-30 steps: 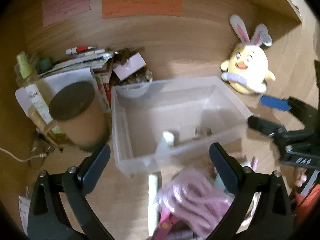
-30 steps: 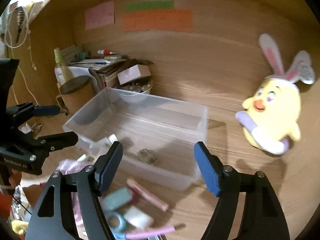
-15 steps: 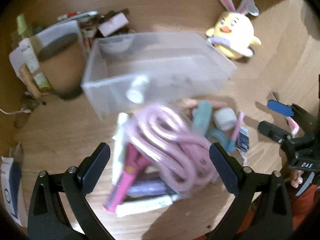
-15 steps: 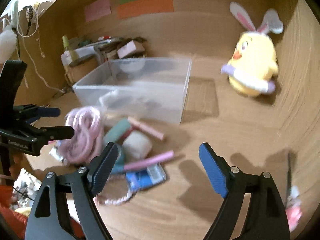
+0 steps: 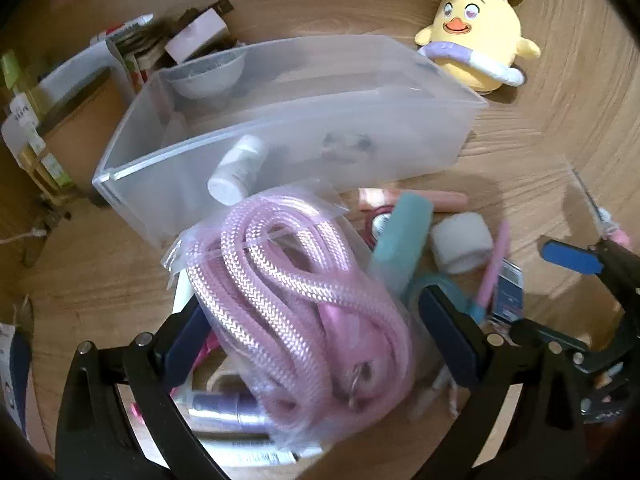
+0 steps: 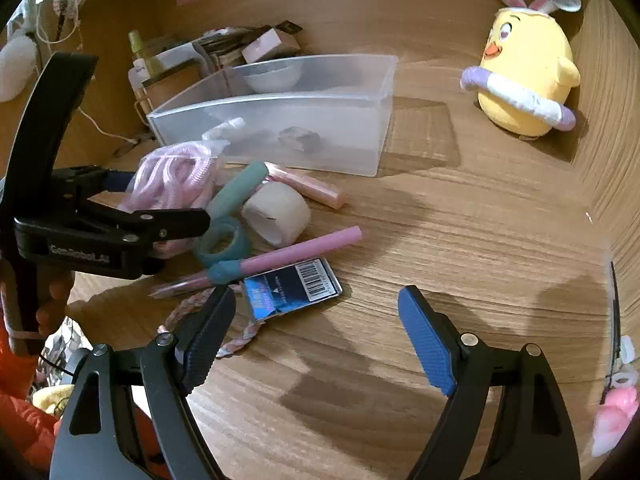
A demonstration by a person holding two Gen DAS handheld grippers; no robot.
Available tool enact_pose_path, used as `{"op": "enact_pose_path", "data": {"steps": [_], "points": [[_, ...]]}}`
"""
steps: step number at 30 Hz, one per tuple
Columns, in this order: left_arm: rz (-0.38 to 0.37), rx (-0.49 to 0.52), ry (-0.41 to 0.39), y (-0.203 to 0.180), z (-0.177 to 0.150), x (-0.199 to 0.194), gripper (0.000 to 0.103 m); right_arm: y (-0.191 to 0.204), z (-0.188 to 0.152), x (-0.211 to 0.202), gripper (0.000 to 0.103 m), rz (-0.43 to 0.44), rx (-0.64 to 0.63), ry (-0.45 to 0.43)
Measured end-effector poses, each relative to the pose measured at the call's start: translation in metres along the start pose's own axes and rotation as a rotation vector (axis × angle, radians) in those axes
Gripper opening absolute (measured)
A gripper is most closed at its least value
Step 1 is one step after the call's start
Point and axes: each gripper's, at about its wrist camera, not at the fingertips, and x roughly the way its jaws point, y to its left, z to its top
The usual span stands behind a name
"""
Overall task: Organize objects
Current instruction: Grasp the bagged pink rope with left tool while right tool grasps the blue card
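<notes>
While tilted down | left gripper (image 5: 316,344) jaws wide astride bagged rope (image 5: 296,300) | right gripper (image 6: 316,340) jaws wide, empty

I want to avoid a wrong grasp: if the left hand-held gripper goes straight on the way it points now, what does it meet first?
Most likely the bagged pink rope: the left hand-held gripper has it between its open fingers. Depth is unclear, so contact cannot be confirmed.

Left gripper (image 6: 168,216) body — white lettering, roughly "GenRobot.AI"; dark packet (image 6: 292,288) — barcode.
</notes>
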Motion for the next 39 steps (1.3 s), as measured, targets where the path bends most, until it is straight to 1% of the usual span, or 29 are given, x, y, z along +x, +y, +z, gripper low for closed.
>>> {"op": "enact_pose_path", "data": {"steps": [1,3,4,5,6,8,9,11,13,14,16,20,21,23,24,25,26,29,31,33,34,36,37,39], "points": [[0.015,0.011,-0.005,-0.001,0.001,0.002,0.101,-0.001,0.000,0.002,0.081,0.001,0.006,0.005],[0.022,0.017,-0.025,-0.002,0.001,0.003,0.101,-0.003,0.000,0.004,0.077,-0.003,0.016,0.006],[0.021,0.015,-0.030,-0.001,0.001,0.003,0.101,-0.004,0.001,0.005,0.072,-0.005,0.017,0.005],[0.019,0.014,-0.034,0.001,0.001,0.003,0.100,-0.004,0.001,0.005,0.065,-0.011,0.014,0.002],[0.016,0.013,-0.039,0.002,0.000,0.003,0.099,-0.005,0.002,0.005,0.060,-0.019,0.011,0.002],[0.013,0.012,-0.051,0.005,-0.002,0.000,0.091,-0.007,0.002,0.004,0.049,-0.024,0.007,0.003],[0.005,0.013,-0.056,0.007,-0.003,-0.002,0.089,-0.008,0.003,0.004,0.047,-0.025,0.007,0.004],[-0.006,0.016,-0.061,0.012,-0.004,-0.006,0.077,-0.011,0.003,0.003,0.040,-0.016,0.014,0.003],[-0.017,0.026,-0.062,0.018,-0.006,-0.010,0.071,-0.013,0.004,0.003,0.035,-0.020,0.014,0.001],[-0.026,0.030,-0.061,0.021,-0.007,-0.011,0.070,-0.013,0.005,0.002,0.033,-0.030,0.012,0.000],[-0.029,0.030,-0.061,0.025,-0.010,-0.014,0.069,-0.013,0.006,0.002,0.033,-0.041,0.004,0.000],[-0.028,0.011,-0.051,0.034,-0.011,-0.016,0.070,-0.010,0.007,-0.004,0.035,-0.019,-0.012,-0.008],[-0.029,-0.004,-0.050,0.037,-0.010,-0.016,0.070,-0.009,0.008,-0.006,0.037,-0.018,-0.016,-0.009],[-0.028,-0.017,-0.049,0.039,-0.008,-0.015,0.074,-0.006,0.010,-0.007,0.053,-0.011,-0.032,-0.012],[-0.022,-0.025,-0.051,0.040,-0.006,-0.013,0.076,-0.004,0.010,-0.007,0.056,-0.012,-0.038,-0.015],[-0.019,-0.032,-0.051,0.040,-0.005,-0.012,0.079,-0.002,0.010,-0.007,0.057,-0.016,-0.045,-0.016],[-0.020,-0.033,-0.051,0.039,-0.003,-0.010,0.080,0.000,0.010,-0.006,0.057,-0.021,-0.058,-0.014],[0.002,-0.015,-0.056,0.035,-0.001,-0.006,0.082,0.004,0.009,0.002,0.057,-0.047,-0.090,0.012],[0.007,-0.009,-0.058,0.032,-0.001,-0.004,0.085,0.004,0.008,0.007,0.057,-0.040,-0.098,0.036],[0.023,-0.001,-0.064,0.030,-0.001,-0.002,0.085,0.005,0.007,0.012,0.057,-0.047,-0.114,0.056],[0.032,0.005,-0.071,0.030,-0.001,-0.002,0.084,0.005,0.007,0.012,0.057,-0.052,-0.119,0.051],[0.058,0.018,-0.087,0.028,-0.002,-0.002,0.078,0.003,0.008,0.013,0.057,-0.070,-0.122,0.054],[0.063,0.021,-0.095,0.029,-0.003,-0.003,0.071,0.001,0.008,0.014,0.057,-0.078,-0.120,0.054],[0.043,0.011,-0.103,0.032,-0.002,-0.005,0.067,-0.001,0.010,0.016,0.057,-0.087,-0.119,0.059]]}}
